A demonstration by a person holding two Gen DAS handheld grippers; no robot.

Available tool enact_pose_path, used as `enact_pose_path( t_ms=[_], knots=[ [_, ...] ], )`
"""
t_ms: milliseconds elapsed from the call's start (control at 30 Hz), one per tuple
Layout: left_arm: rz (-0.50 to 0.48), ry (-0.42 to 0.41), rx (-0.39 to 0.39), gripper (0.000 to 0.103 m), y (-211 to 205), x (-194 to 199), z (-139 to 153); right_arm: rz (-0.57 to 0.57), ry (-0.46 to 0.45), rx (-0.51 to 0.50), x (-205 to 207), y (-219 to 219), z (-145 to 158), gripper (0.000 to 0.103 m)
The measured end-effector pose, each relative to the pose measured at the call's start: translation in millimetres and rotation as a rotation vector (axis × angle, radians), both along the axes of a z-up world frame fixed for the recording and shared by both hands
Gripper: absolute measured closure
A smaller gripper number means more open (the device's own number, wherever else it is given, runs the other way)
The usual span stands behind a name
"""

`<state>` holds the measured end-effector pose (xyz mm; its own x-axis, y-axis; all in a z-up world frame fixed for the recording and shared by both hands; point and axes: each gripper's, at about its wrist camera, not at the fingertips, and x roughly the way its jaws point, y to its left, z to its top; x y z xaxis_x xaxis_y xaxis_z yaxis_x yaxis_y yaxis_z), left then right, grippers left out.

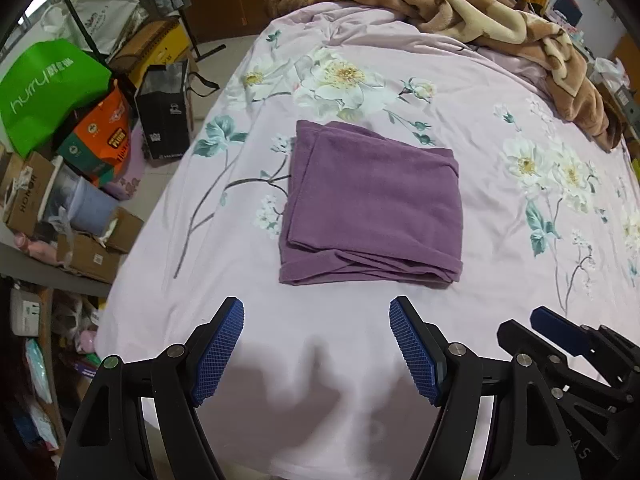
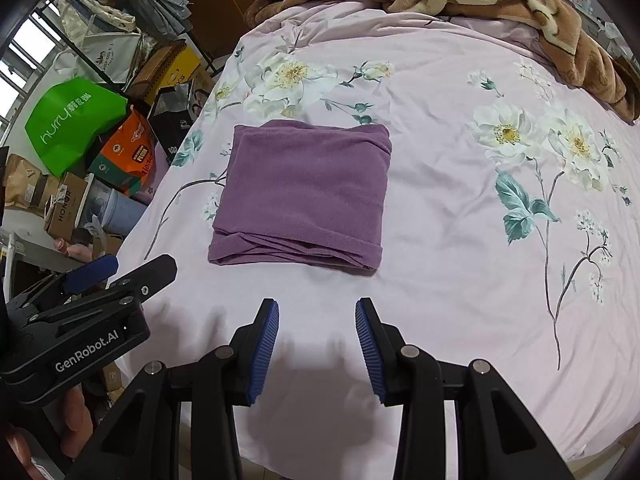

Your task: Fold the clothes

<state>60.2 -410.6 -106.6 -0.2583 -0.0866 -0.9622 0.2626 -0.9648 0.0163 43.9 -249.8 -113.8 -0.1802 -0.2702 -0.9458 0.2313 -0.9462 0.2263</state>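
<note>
A purple garment (image 1: 372,204) lies folded into a neat rectangle on the pink flowered bedsheet (image 1: 500,240); the right wrist view shows the same garment (image 2: 304,196) left of centre. My left gripper (image 1: 316,312) hovers open above the bare sheet just short of the garment's near edge, nothing between its blue pads. My right gripper (image 2: 317,312) is also open over the sheet near that edge, empty. In the left wrist view the right gripper (image 1: 560,332) appears at the lower right. The left gripper (image 2: 116,268) shows at the lower left of the right wrist view, held by a hand (image 2: 76,412).
A brown patterned blanket (image 1: 480,8) is bunched at the far end of the bed. Left of the bed the floor is crowded with a green bag (image 1: 48,88), an orange bag (image 1: 104,140), a black bag (image 1: 164,116) and cardboard boxes (image 1: 28,196).
</note>
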Motion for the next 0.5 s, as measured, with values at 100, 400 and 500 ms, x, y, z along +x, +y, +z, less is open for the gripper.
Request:
enact_pose_path(
  t_ms=[100,400,500],
  knots=[
    [-0.002,-0.003,-0.005,0.026,0.5,-0.5,-1.5,0.000,0.000,0.000,-0.7,-0.6,-0.3,0.062],
    [-0.008,-0.010,0.000,0.026,-0.8,-4.8,-4.2,-0.004,-0.002,0.001,-2.2,-2.9,-2.5,0.062],
    [-0.006,-0.014,0.003,0.026,-1.0,-5.4,-5.9,-0.003,-0.005,0.002,-2.8,-2.7,-3.8,0.062]
  ],
)
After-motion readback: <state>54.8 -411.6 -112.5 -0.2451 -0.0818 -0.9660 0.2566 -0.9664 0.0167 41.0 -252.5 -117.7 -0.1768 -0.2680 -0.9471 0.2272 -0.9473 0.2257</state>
